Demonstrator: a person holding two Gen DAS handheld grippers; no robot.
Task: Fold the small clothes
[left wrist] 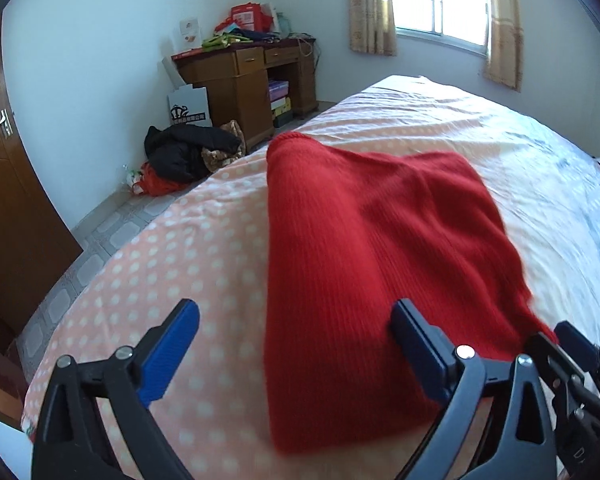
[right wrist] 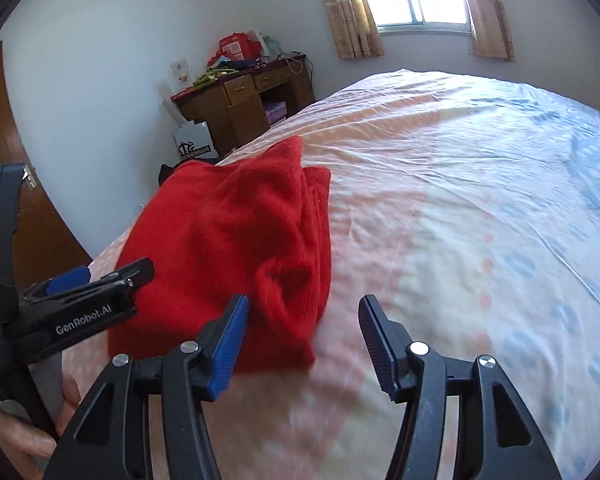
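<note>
Lying folded on the bed [left wrist: 188, 248], the red knitted garment [left wrist: 364, 240] sits near the bed's left edge, on the peach, white-dotted part of the sheet. In the right wrist view it shows as a thick bundle with stacked layers along its right side and a loose fold at its near corner.

The left hand-held gripper [left wrist: 296, 328] stands wide open. Its left blue pad is over bare sheet, and its right blue pad is over the near part of the garment; nothing is pinched between them. In the right wrist view the same tool enters from the left, carried by a hand [right wrist: 28, 436] at the lower left corner of the picture.

The right hand-held gripper [right wrist: 304, 320] is partly open and grips nothing. Its left pad is at the garment's near right corner, whether touching it cannot be told, and its right pad is over the bare sheet.

Beyond the bed's left edge, dark clothes [left wrist: 188, 152] are heaped on the tiled floor beside a wooden desk [left wrist: 244, 84] piled with bags and boxes. A brown door [left wrist: 4, 184] is at the left, and a curtained window [left wrist: 436, 0] is in the far wall.
</note>
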